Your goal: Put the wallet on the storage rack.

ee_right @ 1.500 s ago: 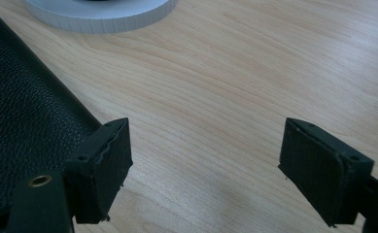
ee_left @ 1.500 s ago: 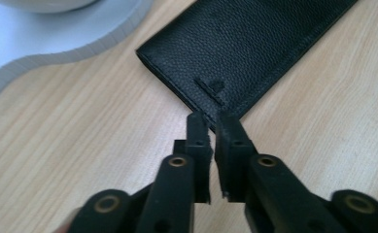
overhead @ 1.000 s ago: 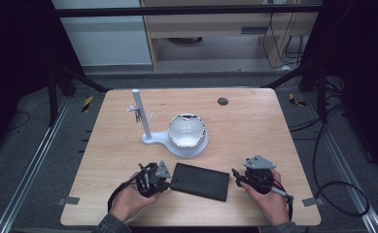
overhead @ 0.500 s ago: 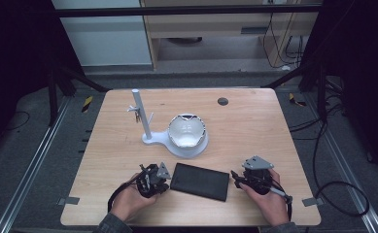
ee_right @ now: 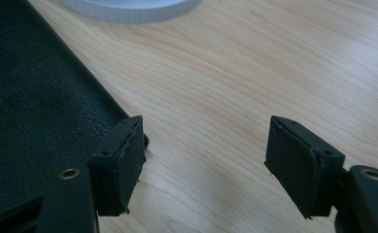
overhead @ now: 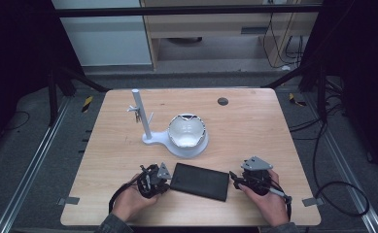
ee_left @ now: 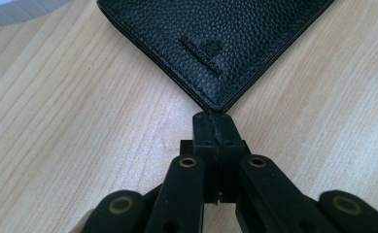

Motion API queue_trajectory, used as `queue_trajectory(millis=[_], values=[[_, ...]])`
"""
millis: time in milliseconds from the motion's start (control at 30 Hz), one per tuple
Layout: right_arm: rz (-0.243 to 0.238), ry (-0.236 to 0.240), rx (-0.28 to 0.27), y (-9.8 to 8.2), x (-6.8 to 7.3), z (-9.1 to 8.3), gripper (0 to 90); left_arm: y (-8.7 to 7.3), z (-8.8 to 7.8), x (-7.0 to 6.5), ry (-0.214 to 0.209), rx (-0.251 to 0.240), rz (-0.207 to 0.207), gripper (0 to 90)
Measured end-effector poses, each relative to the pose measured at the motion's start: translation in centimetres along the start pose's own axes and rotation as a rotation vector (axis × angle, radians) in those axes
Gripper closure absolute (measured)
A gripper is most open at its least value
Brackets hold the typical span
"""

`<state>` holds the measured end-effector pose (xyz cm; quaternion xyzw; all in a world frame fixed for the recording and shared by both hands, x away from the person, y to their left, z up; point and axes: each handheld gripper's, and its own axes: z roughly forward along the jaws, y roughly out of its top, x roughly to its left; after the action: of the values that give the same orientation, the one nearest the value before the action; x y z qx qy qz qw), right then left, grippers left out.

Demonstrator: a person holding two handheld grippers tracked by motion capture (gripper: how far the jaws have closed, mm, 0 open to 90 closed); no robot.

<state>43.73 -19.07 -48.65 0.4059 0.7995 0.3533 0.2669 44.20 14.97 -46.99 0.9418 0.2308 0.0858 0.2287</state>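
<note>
A black leather wallet (overhead: 199,181) lies flat near the table's front edge, between my two grippers. My left gripper (overhead: 167,183) is at its left end, shut with nothing between the pads. In the left gripper view its tips (ee_left: 214,127) touch a corner of the wallet (ee_left: 215,34). My right gripper (overhead: 233,177) is at the wallet's right end, open. In the right gripper view, one fingertip (ee_right: 121,162) of the right gripper (ee_right: 206,145) sits at the edge of the wallet (ee_right: 26,121). The other fingertip (ee_right: 298,165) is over bare wood.
A white stand (overhead: 150,140) with an upright post rises behind the wallet, with small keys (overhead: 137,114) hanging on it. A white bowl-like shell (overhead: 187,130) rests on its round base. A small dark disc (overhead: 222,101) lies at the back. Wooden table (overhead: 254,126).
</note>
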Motion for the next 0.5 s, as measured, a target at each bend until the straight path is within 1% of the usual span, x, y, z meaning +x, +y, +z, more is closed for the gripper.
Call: queue_trajectory(millis=[33, 100, 167, 200, 233, 267, 300, 333, 367, 400, 433, 500], values=[[-0.005, 0.008, -0.013, 0.1, 0.2, -0.1, 30.2, 0.0, -0.1, 0.0, 0.001, -0.009, -0.003, 90.0], [-0.022, 0.038, -0.04, 0.5, 0.7, -0.3, 29.7, -0.1, -0.3, -0.1, 0.007, -0.03, -0.007, 90.0], [-0.04, 0.066, -0.059, 0.9, 1.5, -0.4, 29.2, -0.1, -0.4, -0.1, -0.004, -0.056, -0.014, 90.0], [-0.062, 0.102, -0.072, 1.3, 2.4, -0.4, 27.8, -0.1, -0.5, -0.1, -0.005, -0.07, -0.017, 89.9], [-0.073, 0.122, -0.076, 1.6, 3.0, -0.5, 26.7, -0.1, -0.5, -0.1, -0.005, -0.07, -0.017, 89.9], [-0.089, 0.155, -0.082, 1.8, 3.8, -0.4, 25.3, -0.1, -0.6, 0.0, -0.012, -0.101, -0.035, 89.9], [-0.089, 0.155, -0.082, 1.8, 3.8, -0.4, 25.3, -0.1, -0.6, 0.0, -0.012, -0.101, -0.035, 89.9], [-0.129, 0.186, -0.081, 2.2, 5.2, -0.4, 22.4, -0.1, -0.6, 0.2, -0.006, -0.107, -0.042, 89.9], [-0.144, 0.197, -0.079, 2.3, 5.7, -0.3, 20.3, -0.1, -0.6, 0.2, -0.006, -0.107, -0.042, 89.9], [-0.164, 0.219, -0.071, 2.3, 6.5, -0.2, 18.7, 0.0, -0.7, 0.3, -0.013, -0.12, -0.057, 89.9], [-0.164, 0.219, -0.071, 2.3, 6.5, -0.2, 18.7, 0.0, -0.7, 0.4, -0.015, -0.136, -0.069, 89.9], [-0.198, 0.234, -0.057, 2.4, 7.5, 0.1, 16.8, 0.1, -0.8, 0.6, -0.02, -0.144, -0.076, 89.9]])
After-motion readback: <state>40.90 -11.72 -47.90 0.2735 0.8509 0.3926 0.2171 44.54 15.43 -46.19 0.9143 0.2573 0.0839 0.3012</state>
